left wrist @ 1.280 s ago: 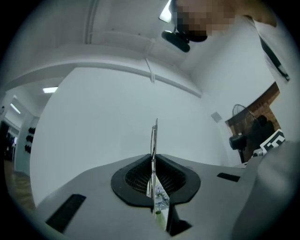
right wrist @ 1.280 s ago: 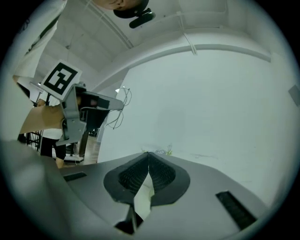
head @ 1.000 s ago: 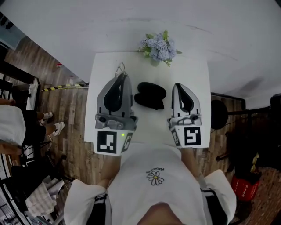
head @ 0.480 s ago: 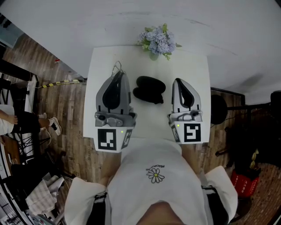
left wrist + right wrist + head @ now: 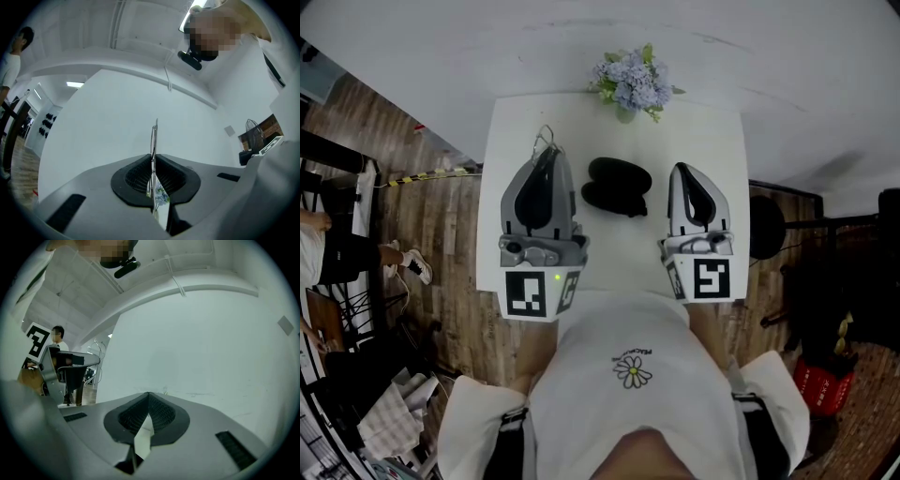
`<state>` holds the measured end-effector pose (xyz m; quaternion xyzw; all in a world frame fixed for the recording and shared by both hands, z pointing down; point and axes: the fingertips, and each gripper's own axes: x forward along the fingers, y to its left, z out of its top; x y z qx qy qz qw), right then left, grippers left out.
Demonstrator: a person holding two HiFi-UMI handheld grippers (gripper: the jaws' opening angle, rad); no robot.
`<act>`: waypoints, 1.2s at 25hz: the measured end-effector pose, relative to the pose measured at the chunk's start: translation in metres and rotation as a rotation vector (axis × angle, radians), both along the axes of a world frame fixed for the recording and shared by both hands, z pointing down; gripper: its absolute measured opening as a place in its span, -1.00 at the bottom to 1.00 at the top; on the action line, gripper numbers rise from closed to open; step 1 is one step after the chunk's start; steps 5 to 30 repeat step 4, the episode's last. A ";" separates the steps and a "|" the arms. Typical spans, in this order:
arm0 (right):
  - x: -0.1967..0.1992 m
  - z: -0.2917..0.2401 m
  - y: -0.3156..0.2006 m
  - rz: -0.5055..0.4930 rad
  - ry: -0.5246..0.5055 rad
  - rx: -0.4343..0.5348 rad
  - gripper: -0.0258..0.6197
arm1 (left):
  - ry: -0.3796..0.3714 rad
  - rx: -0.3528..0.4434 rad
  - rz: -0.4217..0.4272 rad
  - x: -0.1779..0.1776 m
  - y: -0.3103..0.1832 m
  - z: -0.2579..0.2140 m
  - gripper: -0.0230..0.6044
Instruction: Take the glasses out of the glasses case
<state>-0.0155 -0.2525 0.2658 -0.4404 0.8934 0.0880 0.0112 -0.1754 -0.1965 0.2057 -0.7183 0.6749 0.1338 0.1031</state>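
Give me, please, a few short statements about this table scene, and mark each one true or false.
1. The left gripper has its fingers shut on the thin metal-framed glasses. True.
2. The black oval glasses case lies on the white table between the two grippers. True.
3. The right gripper holds the case. False: its fingers are together on nothing, and it is apart from the case.
4. The bunch of pale blue flowers stands at the table's near edge, by the person. False: it stands at the far edge, beyond the case.
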 end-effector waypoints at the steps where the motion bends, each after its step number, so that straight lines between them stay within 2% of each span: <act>1: 0.000 0.001 0.000 0.001 0.003 -0.001 -0.89 | 0.000 0.000 0.000 0.000 0.000 0.000 -0.81; 30: -0.001 0.002 -0.002 0.002 0.009 -0.004 -0.89 | 0.000 0.001 0.000 0.000 -0.002 0.000 -0.81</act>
